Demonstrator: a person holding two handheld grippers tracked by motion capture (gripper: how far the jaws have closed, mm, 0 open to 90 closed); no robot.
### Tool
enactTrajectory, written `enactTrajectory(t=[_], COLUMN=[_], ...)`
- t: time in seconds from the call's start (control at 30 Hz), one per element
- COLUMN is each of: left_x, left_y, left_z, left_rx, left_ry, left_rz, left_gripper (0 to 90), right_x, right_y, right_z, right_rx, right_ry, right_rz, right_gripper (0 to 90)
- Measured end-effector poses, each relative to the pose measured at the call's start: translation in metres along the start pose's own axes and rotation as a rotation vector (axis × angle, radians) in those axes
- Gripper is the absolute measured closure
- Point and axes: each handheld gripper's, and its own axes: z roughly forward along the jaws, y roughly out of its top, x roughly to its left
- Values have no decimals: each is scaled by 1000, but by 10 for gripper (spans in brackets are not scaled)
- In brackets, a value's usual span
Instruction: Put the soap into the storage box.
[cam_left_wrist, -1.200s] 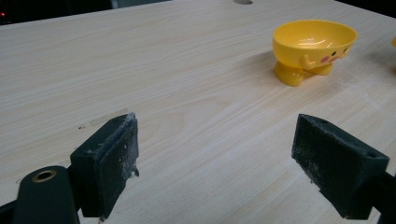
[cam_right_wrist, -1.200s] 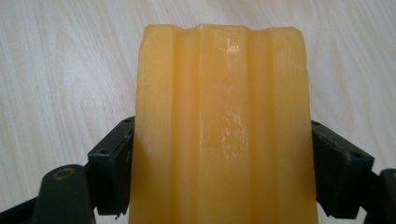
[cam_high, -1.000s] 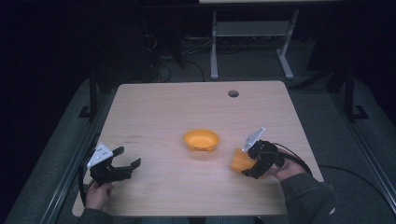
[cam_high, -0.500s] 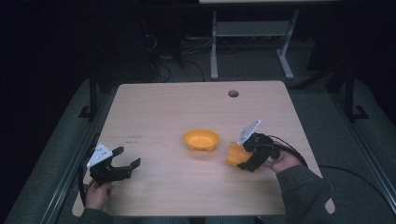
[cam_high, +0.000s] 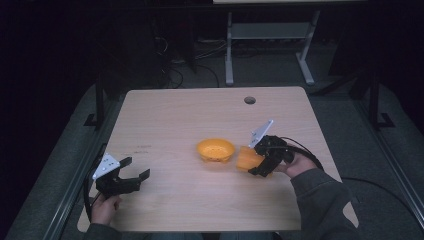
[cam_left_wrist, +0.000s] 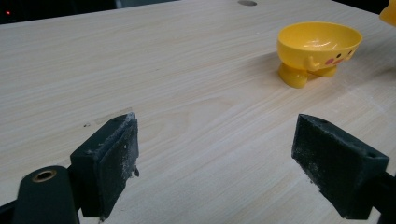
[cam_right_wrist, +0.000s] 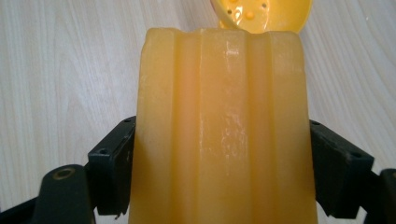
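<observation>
R gripper (cam_high: 256, 165), mid-right of frame, fingers clamped on orange ridged block (cam_right_wrist: 219, 130); long axis points at yellow bowl (cam_high: 215, 149) just left of it. L gripper (cam_high: 134, 176) lower left, fingers apart, idle, farther off.

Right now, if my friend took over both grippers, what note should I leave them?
Right hand-held gripper: shut on the orange ridged cup, held tilted, its far end close beside the yellow bowl.
Left hand-held gripper: open, holding nothing, low over the table near its left front corner.
The bowl stands mid-table on its little feet.
Done: cup picked up and brought to the bowl.
Left: probably tip or set the cup at the bowl, then let go.
</observation>
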Motion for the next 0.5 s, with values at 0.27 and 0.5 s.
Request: enactTrajectory(t=[0.27, 0.5], left_x=[-1, -1], left_y=[0, 0], left_z=[1, 1], left_rx=[1, 1], left_ry=[-5, -4], left_rz=[3, 4], left_gripper=[141, 141], right_x=[-7, -11], right_y=[12, 24], right_z=[0, -3], right_rx=[1, -3], right_ry=[0, -5], right_rz=[-13, -26], right_gripper=[207, 207])
